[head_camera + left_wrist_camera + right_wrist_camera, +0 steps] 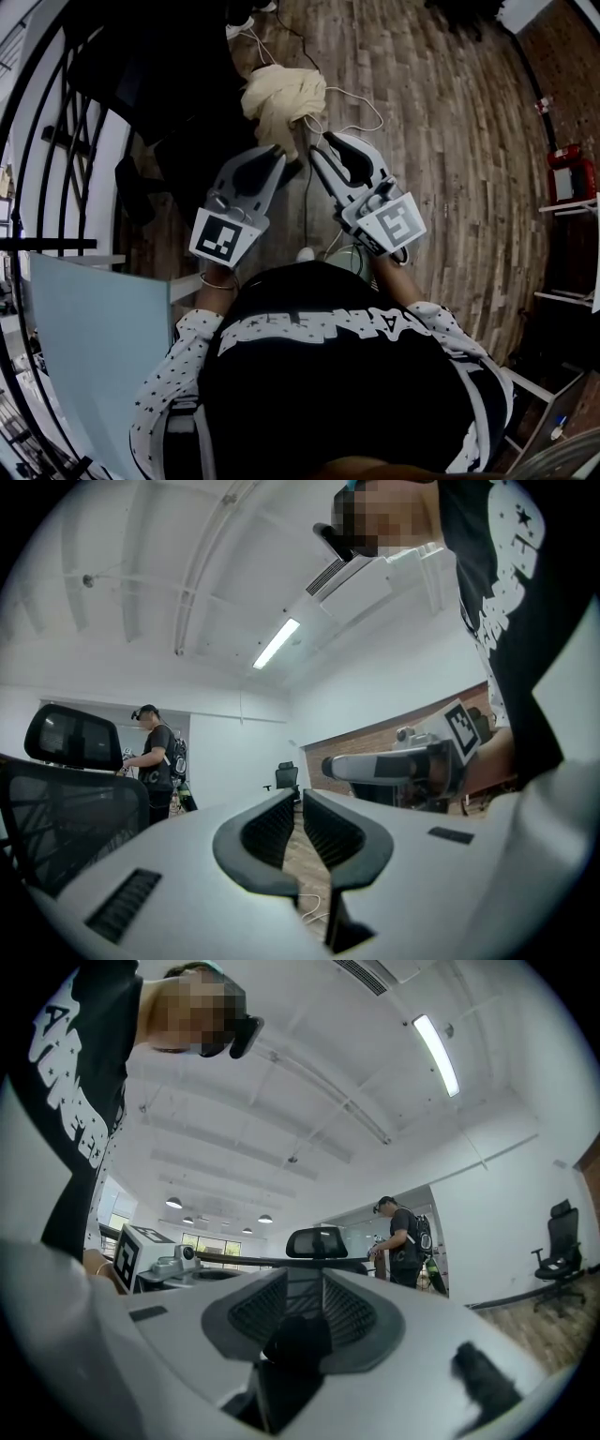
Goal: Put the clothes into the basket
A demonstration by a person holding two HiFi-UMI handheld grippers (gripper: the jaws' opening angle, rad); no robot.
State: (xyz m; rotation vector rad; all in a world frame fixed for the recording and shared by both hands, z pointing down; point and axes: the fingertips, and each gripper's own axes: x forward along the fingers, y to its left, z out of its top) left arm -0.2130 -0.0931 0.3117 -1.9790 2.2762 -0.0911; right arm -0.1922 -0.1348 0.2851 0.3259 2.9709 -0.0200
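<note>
- A cream-coloured bundle of cloth (281,94) is seen against the brown wood-plank floor (441,141), just beyond the tips of both grippers. From the steep head view it cannot be told whether it rests on the planks.
- The bundle is gripped by neither claw, and neither gripper view shows any cloth.
- The right gripper (322,145) is held beside the bundle's lower right edge. Its jaws are parted by a moderate gap, and nothing is caught between them (305,1274); only the mesh of a chair back is seen through the gap.
- The left gripper (277,155) is held just below the bundle. Its jaws are drawn together to a thin slit, and they are empty (298,794).
- The two grippers are held side by side and close together, each visible in the other's view.
- A thin white cable (352,94) is looped over the floor to the right of the bundle and trails back towards the person.
- A black mesh office chair (141,66) stands just left of the bundle, crowding that side.
- A pale blue flat panel (84,347) is seen at the person's left.
- A red box-shaped object (570,176) is seen well apart at the right edge, near white shelving.
- A second person (403,1241) is seen standing in the background, beyond the chair.
</note>
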